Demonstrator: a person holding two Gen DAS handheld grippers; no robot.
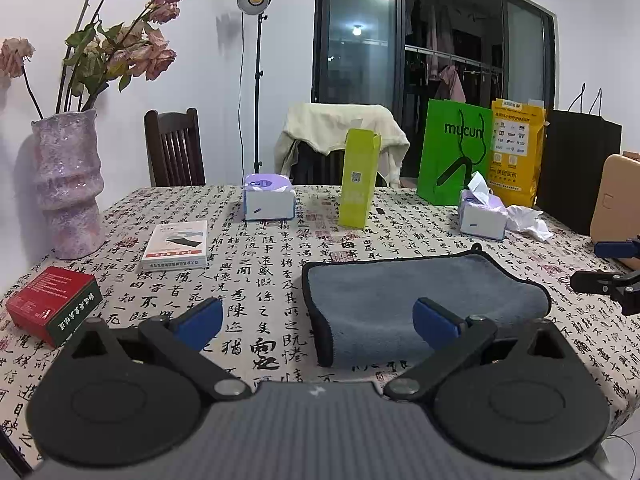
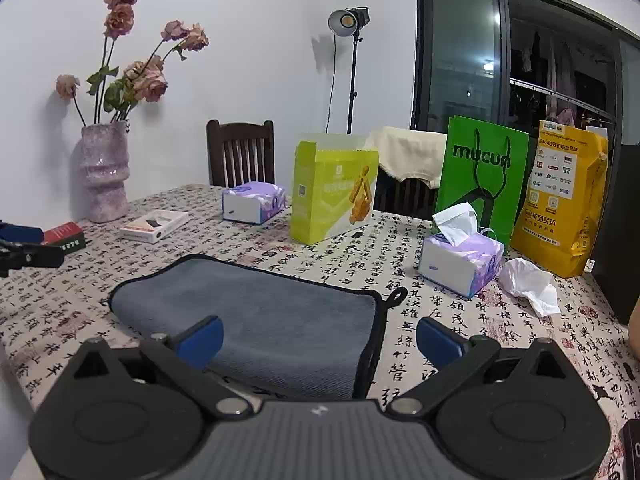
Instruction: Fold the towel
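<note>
While both sets of jaws stand spread wide and grip nothing, the towel lies flat on the bench, free of either tool. The left gripper hangs just short of the towel's left end, with its right pad in front of the cloth and its left pad over bare tablecloth; the right gripper mirrors this at the other end, its left pad in front of the cloth and its right pad beyond the edge with the hanging loop. That straddling of the two ends reads as either readiness to pinch a fresh edge or a release after a fold; I cannot tell which. The towel looks already doubled: a grey plush rectangle with black piping, with a rounded, thick folded edge on the near side and a second layer showing at the left end. Its surface is smooth, with no obvious wrinkles. Tissue boxes, a green carton and shopping bags sit well beyond the jaws, clear of the work.
</note>
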